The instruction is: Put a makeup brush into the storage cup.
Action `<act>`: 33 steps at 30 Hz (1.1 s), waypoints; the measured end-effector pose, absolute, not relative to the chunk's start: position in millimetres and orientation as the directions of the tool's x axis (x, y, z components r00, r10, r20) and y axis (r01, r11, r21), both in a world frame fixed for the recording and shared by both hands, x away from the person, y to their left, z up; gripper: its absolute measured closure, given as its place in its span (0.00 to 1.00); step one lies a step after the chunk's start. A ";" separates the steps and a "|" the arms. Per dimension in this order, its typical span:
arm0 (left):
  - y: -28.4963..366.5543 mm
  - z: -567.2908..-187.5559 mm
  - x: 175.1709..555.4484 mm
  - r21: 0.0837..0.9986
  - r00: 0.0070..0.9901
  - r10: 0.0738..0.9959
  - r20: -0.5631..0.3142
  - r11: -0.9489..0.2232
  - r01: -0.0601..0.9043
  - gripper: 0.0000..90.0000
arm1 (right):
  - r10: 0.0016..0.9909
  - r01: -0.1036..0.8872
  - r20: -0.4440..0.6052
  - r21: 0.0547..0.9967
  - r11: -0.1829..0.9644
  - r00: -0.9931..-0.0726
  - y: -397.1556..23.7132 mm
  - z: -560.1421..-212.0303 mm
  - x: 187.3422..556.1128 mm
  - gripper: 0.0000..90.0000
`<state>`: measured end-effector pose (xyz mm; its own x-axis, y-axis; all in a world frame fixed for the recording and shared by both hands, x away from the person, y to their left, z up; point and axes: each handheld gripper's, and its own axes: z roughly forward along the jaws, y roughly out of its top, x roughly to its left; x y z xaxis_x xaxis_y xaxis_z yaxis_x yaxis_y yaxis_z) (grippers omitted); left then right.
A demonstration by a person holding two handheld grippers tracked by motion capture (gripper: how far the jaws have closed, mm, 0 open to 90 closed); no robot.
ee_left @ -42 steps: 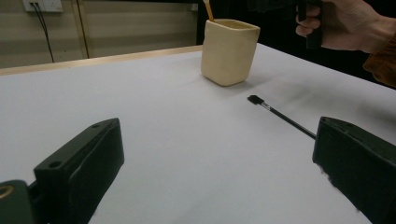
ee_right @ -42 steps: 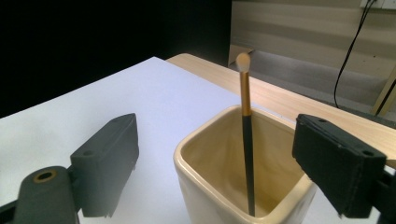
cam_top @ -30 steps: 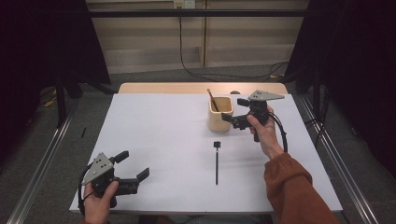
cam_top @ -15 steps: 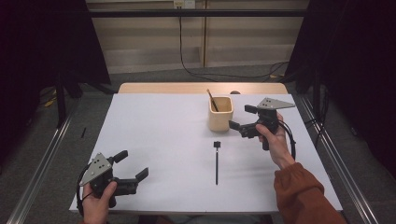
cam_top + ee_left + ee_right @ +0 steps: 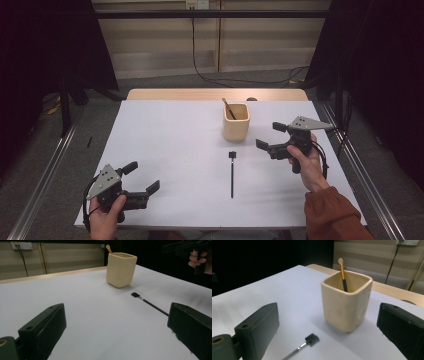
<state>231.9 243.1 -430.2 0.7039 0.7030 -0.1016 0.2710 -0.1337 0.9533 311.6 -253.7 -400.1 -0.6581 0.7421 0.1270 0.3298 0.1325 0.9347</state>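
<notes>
High view: white worktop (image 5: 175, 150) on grey floor, dark curtains around; left gripper (image 5: 137, 185) and right gripper (image 5: 270, 137) both wide, empty. Left gripper view: brush (image 5: 150, 304) lies flat near the cup (image 5: 121, 270). Right gripper view: 1 stick (image 5: 342, 272) stands inside.

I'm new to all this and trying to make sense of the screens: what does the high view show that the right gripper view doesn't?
High view alone: the person's two hands, the left gripper and right gripper as whole tools, and the floor around the table. Right gripper view alone: the bristled comb head of the small black brush up close. Both: the cream cup holding an orange-handled stick.
</notes>
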 end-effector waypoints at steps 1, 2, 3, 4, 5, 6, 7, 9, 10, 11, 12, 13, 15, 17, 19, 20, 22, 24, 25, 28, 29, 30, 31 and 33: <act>243.2 -430.3 231.8 0.953 0.703 0.704 -0.105 -0.130 0.272 0.02 | 0.741 0.334 0.128 0.933 0.136 -0.659 -255.6 -400.4 308.9 0.04; 243.4 -430.4 231.8 0.953 0.703 0.704 -0.104 -0.131 0.272 0.02 | 0.745 0.335 0.124 0.932 0.140 -0.655 -257.5 -400.7 305.5 0.04; 243.5 -430.4 231.9 0.954 0.702 0.704 -0.103 -0.131 0.271 0.02 | 0.746 0.337 0.124 0.931 0.141 -0.655 -258.4 -400.6 303.4 0.04; 243.2 -430.7 231.8 0.953 0.701 0.705 -0.105 -0.129 0.273 0.02 | 0.746 0.334 0.124 0.933 0.137 -0.654 -259.6 -400.4 300.5 0.04; 243.1 -431.0 231.8 0.953 0.700 0.706 -0.105 -0.130 0.274 0.02 | 0.753 0.334 0.124 0.933 0.132 -0.646 -260.7 -400.4 296.7 0.05; 243.3 -431.3 231.8 0.953 0.702 0.705 -0.103 -0.133 0.273 0.02 | 0.755 0.328 0.120 0.935 0.131 -0.644 -261.1 -400.7 294.7 0.05; 243.3 -431.5 231.6 0.953 0.702 0.705 -0.104 -0.132 0.274 0.02 | 0.756 0.328 0.118 0.935 0.133 -0.643 -262.0 -401.0 291.5 0.05; 243.9 -431.4 232.0 0.953 0.701 0.705 -0.103 -0.131 0.272 0.02 | 0.761 0.334 0.128 0.935 0.123 -0.637 -263.1 -401.8 286.7 0.05; 244.2 -431.4 232.0 0.953 0.702 0.705 -0.106 -0.129 0.273 0.02 | 0.760 0.335 0.129 0.934 0.123 -0.637 -263.3 -401.8 283.4 0.06; 244.5 -431.4 231.9 0.953 0.702 0.705 -0.106 -0.129 0.273 0.02 | 0.762 0.327 0.124 0.937 0.120 -0.635 -263.7 -402.6 279.7 0.06; 244.9 -431.2 231.4 0.953 0.701 0.706 -0.106 -0.128 0.274 0.02 | 0.765 0.329 0.124 0.937 0.120 -0.632 -263.8 -404.4 275.4 0.06; 245.2 -431.1 230.9 0.954 0.700 0.706 -0.105 -0.128 0.272 0.02 | 0.763 0.335 0.122 0.933 0.130 -0.634 -264.2 -407.0 271.2 0.06; 245.3 -431.1 230.7 0.954 0.700 0.706 -0.105 -0.128 0.272 0.02 | 0.774 0.346 0.132 0.930 0.119 -0.620 -267.0 -412.6 264.0 0.05; 245.3 -430.8 230.4 0.953 0.700 0.707 -0.105 -0.128 0.273 0.02 | 0.776 0.351 0.145 0.931 0.104 -0.614 -270.4 -417.5 257.3 0.05; 245.2 -430.7 230.3 0.953 0.698 0.708 -0.104 -0.130 0.274 0.02 | 0.777 0.360 0.151 0.927 0.103 -0.610 -273.0 -421.3 251.9 0.05; 245.3 -430.9 230.1 0.953 0.698 0.709 -0.105 -0.129 0.275 0.02 | 0.778 0.365 0.153 0.925 0.104 -0.609 -274.2 -422.4 249.7 0.05; 245.7 -430.7 229.6 0.954 0.695 0.711 -0.109 -0.122 0.274 0.02 | 0.782 0.368 0.148 0.923 0.110 -0.605 -277.2 -424.4 244.0 0.05; 246.8 -431.5 228.5 0.954 0.689 0.717 -0.106 -0.123 0.274 0.02 | 0.785 0.372 0.155 0.923 0.102 -0.600 -281.0 -426.0 237.9 0.05; 248.6 -432.0 227.5 0.952 0.688 0.718 -0.105 -0.128 0.279 0.02 | 0.788 0.372 0.155 0.923 0.100 -0.595 -282.0 -426.7 234.7 0.05; 251.1 -431.2 224.5 0.954 0.682 0.723 -0.109 -0.117 0.276 0.02 | 0.795 0.372 0.155 0.924 0.094 -0.586 -286.4 -429.4 224.9 0.04; 251.8 -430.7 223.2 0.954 0.682 0.723 -0.111 -0.115 0.277 0.02 | 0.797 0.369 0.151 0.924 0.096 -0.585 -288.3 -430.5 221.9 0.04; 252.6 -430.8 222.5 0.956 0.683 0.723 -0.104 -0.116 0.269 0.02 | 0.804 0.367 0.146 0.925 0.095 -0.576 -289.9 -431.7 218.8 0.04; 253.5 -430.6 221.5 0.955 0.682 0.724 -0.106 -0.118 0.273 0.02 | 0.807 0.370 0.150 0.924 0.091 -0.571 -291.6 -432.6 215.5 0.04; 255.0 -430.1 220.8 0.956 0.681 0.724 -0.110 -0.110 0.272 0.02 | 0.818 0.367 0.135 0.925 0.098 -0.559 -294.1 -434.1 209.6 0.04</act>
